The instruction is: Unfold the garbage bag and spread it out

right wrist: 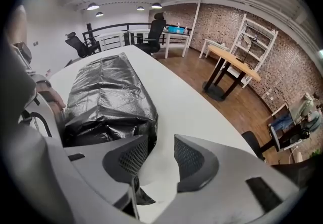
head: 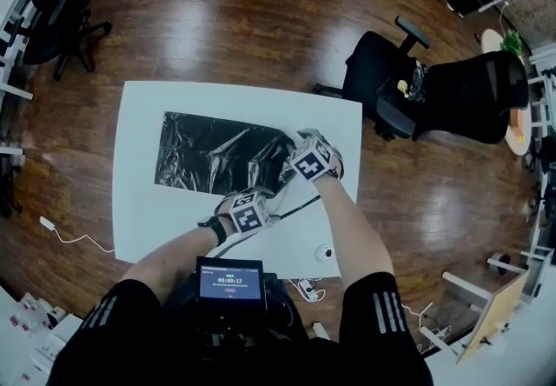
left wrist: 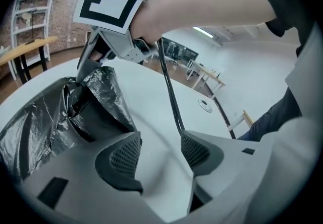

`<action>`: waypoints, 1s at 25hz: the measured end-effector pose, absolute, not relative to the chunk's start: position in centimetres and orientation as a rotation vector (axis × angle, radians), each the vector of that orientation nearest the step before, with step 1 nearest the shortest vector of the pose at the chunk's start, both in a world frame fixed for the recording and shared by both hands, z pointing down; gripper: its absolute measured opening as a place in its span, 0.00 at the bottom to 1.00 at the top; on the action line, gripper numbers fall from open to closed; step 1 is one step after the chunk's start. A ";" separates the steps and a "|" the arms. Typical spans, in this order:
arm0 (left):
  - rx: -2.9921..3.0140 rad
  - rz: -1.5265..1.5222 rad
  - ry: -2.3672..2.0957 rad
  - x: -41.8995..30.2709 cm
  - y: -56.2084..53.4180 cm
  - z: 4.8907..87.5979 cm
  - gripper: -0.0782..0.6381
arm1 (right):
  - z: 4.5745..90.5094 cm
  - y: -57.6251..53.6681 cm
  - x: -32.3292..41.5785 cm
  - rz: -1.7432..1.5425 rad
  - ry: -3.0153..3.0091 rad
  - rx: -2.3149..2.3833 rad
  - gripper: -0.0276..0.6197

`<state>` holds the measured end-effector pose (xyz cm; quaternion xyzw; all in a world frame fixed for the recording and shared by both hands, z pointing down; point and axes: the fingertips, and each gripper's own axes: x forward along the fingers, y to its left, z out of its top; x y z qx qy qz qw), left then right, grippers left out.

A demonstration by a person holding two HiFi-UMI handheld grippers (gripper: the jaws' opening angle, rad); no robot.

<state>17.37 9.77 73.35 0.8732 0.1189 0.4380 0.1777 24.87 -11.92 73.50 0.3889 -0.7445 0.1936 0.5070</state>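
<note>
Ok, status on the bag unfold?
Left gripper open, empty. Right gripper open, bag beside one jaw. Bag mostly flat on table, near end bunched. Cable lies by the grippers.

Your left claw's (left wrist: 159, 150) jaws stand apart with only bare table (left wrist: 151, 97) between them, and straight ahead the white top is open. 1 black cable (left wrist: 169, 92) runs down just right of that gap, and 1 small round disc (left wrist: 205, 105) lies on the table beyond it. To this claw's left the crumpled garbage bag (left wrist: 60, 117) heaps up, with your other claw standing over its raised fold.

Your right claw's (right wrist: 156, 155) jaws are also apart over bare table. The bag bulges against its left jaw and stretches away ahead. To its right the table is free to the edge, and a wooden side table (right wrist: 232, 64) stands well apart.
</note>
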 end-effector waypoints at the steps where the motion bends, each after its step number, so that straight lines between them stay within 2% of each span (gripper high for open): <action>1: 2.473 1.245 0.334 17.3 9.6 73.2 0.46 | 74.0 -11.8 25.1 0.482 -1.786 0.939 0.33; 17: 2.453 1.207 0.325 17.4 9.7 73.2 0.46 | 73.9 -14.3 26.1 0.474 -1.784 0.983 0.33; 25: 2.497 1.190 0.276 16.9 8.5 72.5 0.46 | 71.2 -14.2 23.3 0.459 -1.899 0.987 0.33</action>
